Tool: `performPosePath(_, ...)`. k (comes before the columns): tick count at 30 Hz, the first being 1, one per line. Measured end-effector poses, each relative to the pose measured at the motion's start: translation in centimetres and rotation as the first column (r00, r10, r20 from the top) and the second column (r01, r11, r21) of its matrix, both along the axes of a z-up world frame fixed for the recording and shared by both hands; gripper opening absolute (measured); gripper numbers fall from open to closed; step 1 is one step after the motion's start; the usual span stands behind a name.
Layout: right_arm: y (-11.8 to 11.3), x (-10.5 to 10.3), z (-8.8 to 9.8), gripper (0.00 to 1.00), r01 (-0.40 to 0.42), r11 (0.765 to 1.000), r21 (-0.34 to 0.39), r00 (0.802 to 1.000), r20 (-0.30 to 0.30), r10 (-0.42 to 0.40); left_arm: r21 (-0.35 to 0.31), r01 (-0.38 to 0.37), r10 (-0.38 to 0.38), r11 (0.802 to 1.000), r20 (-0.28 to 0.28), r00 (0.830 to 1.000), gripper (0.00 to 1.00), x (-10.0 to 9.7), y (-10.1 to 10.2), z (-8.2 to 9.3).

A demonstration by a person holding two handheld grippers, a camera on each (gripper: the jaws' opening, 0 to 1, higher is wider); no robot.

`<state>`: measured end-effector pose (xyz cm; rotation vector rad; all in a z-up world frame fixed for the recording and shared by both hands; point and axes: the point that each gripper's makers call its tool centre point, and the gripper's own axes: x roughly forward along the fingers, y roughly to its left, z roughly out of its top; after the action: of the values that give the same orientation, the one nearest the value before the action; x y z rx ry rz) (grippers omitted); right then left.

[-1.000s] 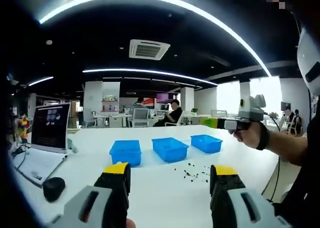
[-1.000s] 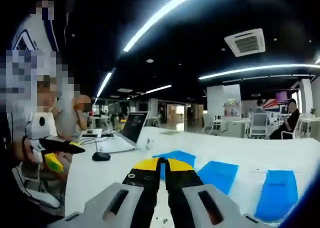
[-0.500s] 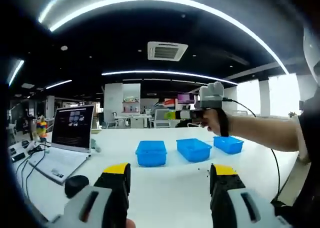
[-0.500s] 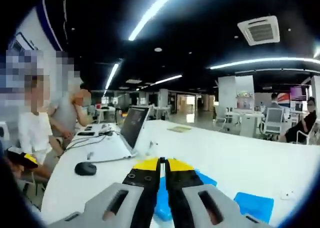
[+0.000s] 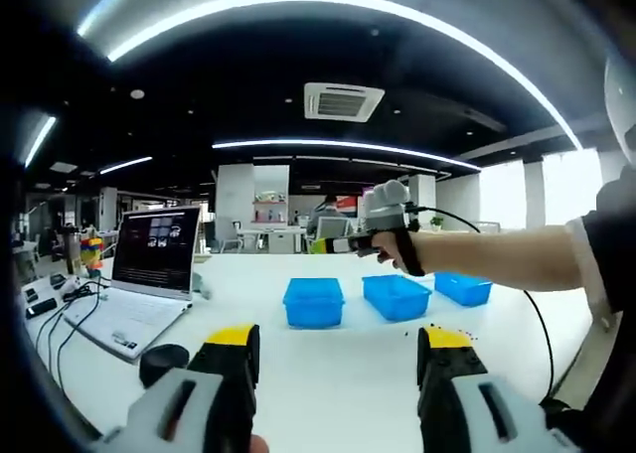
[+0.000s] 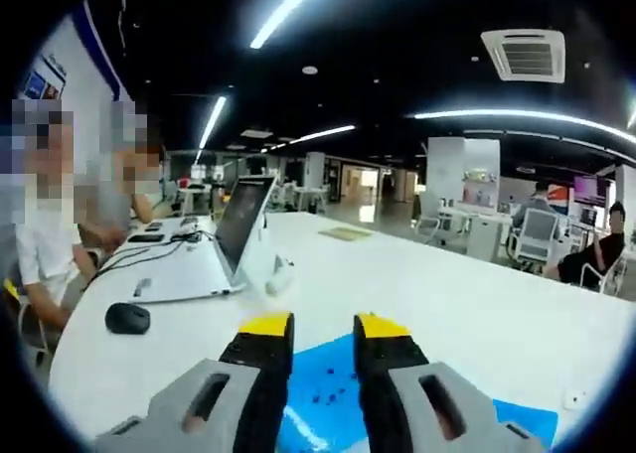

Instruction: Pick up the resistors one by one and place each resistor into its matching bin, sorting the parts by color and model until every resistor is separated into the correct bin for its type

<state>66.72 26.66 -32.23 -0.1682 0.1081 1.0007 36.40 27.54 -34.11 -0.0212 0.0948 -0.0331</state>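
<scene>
Your left tool (image 5: 338,346) hangs released above the tabletop (image 5: 328,374); your right tool (image 6: 323,326), jaws parted, empty, hovers over a blue bin (image 6: 323,398).

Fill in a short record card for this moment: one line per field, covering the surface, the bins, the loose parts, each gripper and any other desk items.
surface: white table
bins: three blue bins in a row
loose parts: small dark resistors scattered on the table near the bins; more lie in the bin under the right gripper
left gripper: open, empty, short of the bins
right gripper: open, above a bin
other items: open laptop, black mouse
</scene>
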Motion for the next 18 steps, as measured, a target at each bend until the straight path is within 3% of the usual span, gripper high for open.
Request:
performPosePath(8,-6.8,-1.9,1.2,0.36,0.019,0.999,0.039,1.000,-0.002,-0.019,-0.015,0.050,-0.050,0.999,0.016,0.999,0.65,0.6,-1.3,0.1)
performPosePath(12,-12.2,-4.0,1.4,0.36,0.048,0.997,0.056,0.999,0.008,-0.048,-0.008,0.132,-0.132,0.991,0.018,0.991,0.65,1.2,-3.2,0.0)
performPosePath(14,-15.1,-5.3,1.4,0.36,0.070,0.995,0.072,0.997,0.018,-0.071,-0.050,0.185,-0.184,0.982,0.025,0.983,0.65,1.6,-4.4,0.1)
performPosePath(18,-21.1,-9.0,0.7,0.36,0.106,0.990,0.090,0.994,0.017,-0.108,-0.039,0.258,-0.258,0.965,0.024,0.966,0.65,2.2,-6.4,0.1)
